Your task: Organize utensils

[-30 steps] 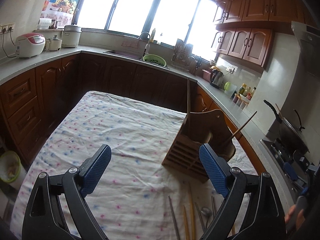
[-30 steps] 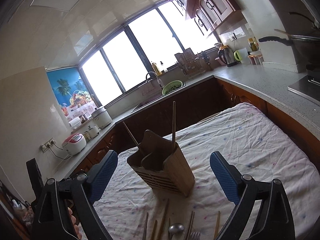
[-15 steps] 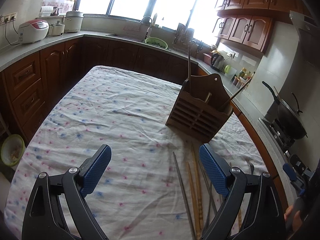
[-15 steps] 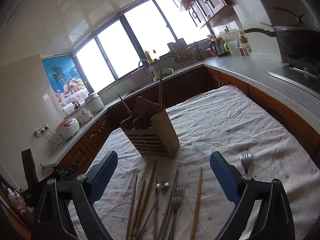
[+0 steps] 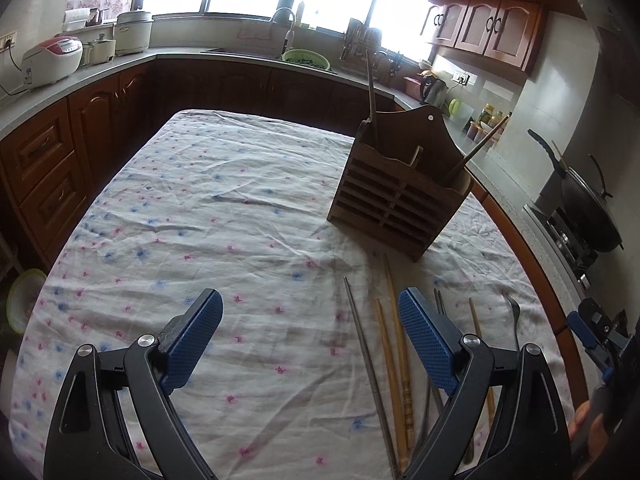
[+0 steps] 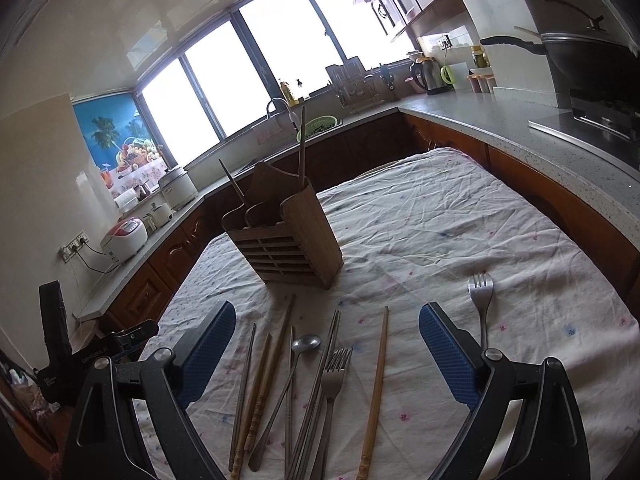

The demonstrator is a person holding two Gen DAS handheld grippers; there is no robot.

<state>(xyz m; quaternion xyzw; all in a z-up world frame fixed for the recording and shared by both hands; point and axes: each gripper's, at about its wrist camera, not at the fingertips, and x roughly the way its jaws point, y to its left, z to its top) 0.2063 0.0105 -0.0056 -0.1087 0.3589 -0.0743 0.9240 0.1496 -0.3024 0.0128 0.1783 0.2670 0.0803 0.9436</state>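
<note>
A slatted wooden utensil holder [image 5: 398, 204] [image 6: 286, 236] stands on the cloth-covered table [image 5: 224, 216] with two chopsticks upright in it. Loose utensils lie in front of it: wooden chopsticks [image 6: 376, 384] [image 5: 390, 356], metal chopsticks [image 5: 366, 356], a spoon [image 6: 306, 342], a fork [image 6: 334, 372] among them and a second fork [image 6: 482, 292] off to the right. My left gripper [image 5: 310, 338] hovers open over bare cloth, left of the chopsticks. My right gripper [image 6: 326, 348] is open above the row of utensils, with nothing held.
Dark wooden cabinets and a grey counter [image 6: 516, 120] ring the table. On the counter are rice cookers [image 5: 52, 60], a sink with a green colander [image 5: 306, 58], a kettle [image 6: 426, 70] and a wok [image 5: 588, 204] on the stove.
Both grippers have dropped and tilted down toward the table. The loose utensils, at the frame's lower edge a second ago, now lie in full view. Jaws stayed open.
</note>
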